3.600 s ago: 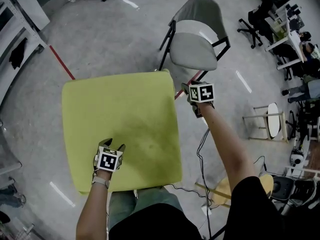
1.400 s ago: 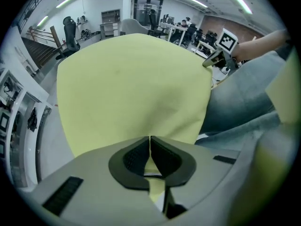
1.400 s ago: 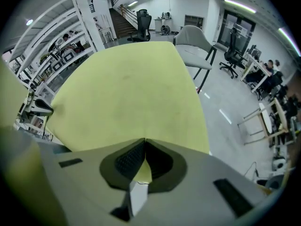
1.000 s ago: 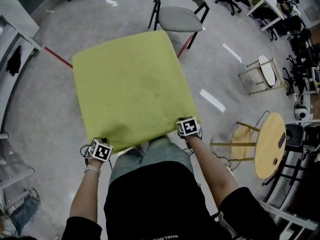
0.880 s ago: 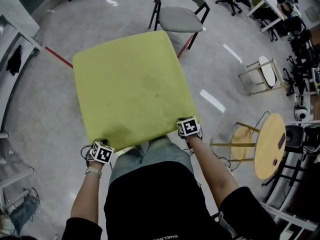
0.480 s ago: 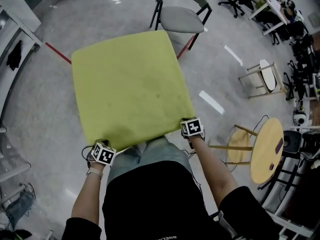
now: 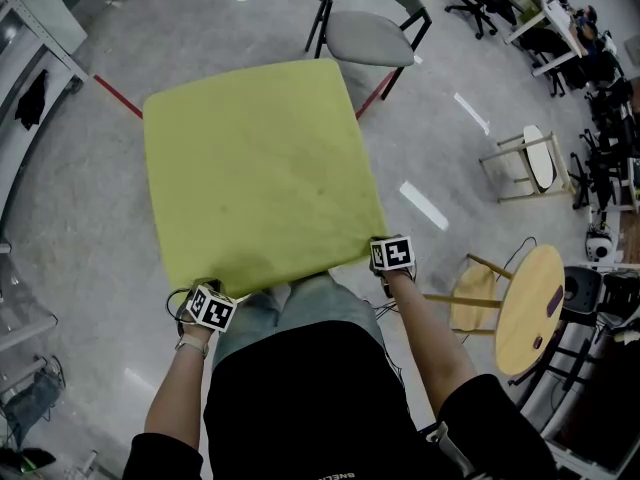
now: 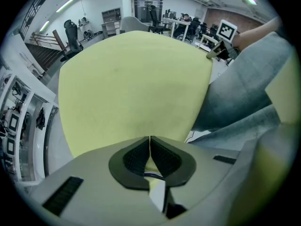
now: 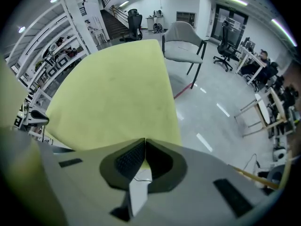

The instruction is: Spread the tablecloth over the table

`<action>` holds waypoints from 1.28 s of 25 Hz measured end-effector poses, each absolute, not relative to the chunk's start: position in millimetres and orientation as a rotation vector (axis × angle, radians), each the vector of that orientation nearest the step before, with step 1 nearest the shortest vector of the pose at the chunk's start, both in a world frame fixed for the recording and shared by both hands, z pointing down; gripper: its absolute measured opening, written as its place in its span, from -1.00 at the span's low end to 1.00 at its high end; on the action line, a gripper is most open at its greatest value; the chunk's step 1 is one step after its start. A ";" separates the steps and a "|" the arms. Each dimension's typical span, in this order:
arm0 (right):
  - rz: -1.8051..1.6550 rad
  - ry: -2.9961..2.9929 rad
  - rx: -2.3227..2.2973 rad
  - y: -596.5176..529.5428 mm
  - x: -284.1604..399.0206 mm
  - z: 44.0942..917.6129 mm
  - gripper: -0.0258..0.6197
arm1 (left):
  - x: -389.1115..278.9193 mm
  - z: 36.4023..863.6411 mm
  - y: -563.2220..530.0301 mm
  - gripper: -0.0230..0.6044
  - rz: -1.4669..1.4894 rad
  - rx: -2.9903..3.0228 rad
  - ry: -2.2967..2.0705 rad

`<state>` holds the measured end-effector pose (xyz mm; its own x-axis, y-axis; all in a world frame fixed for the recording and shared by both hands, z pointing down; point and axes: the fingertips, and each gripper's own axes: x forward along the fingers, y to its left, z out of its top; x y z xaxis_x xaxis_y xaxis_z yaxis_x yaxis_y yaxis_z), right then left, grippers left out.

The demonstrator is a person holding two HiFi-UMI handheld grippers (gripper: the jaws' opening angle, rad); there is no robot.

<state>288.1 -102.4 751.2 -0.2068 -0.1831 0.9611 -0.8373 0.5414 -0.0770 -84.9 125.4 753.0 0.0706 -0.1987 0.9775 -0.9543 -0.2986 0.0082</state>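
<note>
Right gripper (image 9: pixel 145 141) jaws pinched on yellow tablecloth (image 9: pixel 115 95) corner; grey chair (image 9: pixel 184 45) beyond

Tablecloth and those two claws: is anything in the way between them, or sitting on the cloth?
Nothing visible. The left gripper and right gripper are each shut directly on a near corner of the yellow-green tablecloth, which lies smooth with nothing on top. The table beneath is hidden.
</note>
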 end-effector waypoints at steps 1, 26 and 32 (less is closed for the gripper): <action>0.751 -1.701 0.860 -102.7 288.4 751.1 -0.87 | -84.7 753.3 124.9 -0.86 1.297 1.602 -1.182; 0.704 -1.827 0.903 -115.7 158.4 684.6 -0.89 | -89.7 681.6 27.5 -0.88 0.814 1.719 -1.242; 0.735 -1.975 0.925 -116.6 97.5 634.3 -0.89 | -97.1 609.9 -16.2 -0.89 0.523 1.843 -1.321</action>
<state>97.5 -116.6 634.3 -0.3977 -0.3368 0.8535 -0.8129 0.5607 -0.1576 -97.1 -16.2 609.9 0.3719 -0.5945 0.7129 -0.9214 -0.1431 0.3613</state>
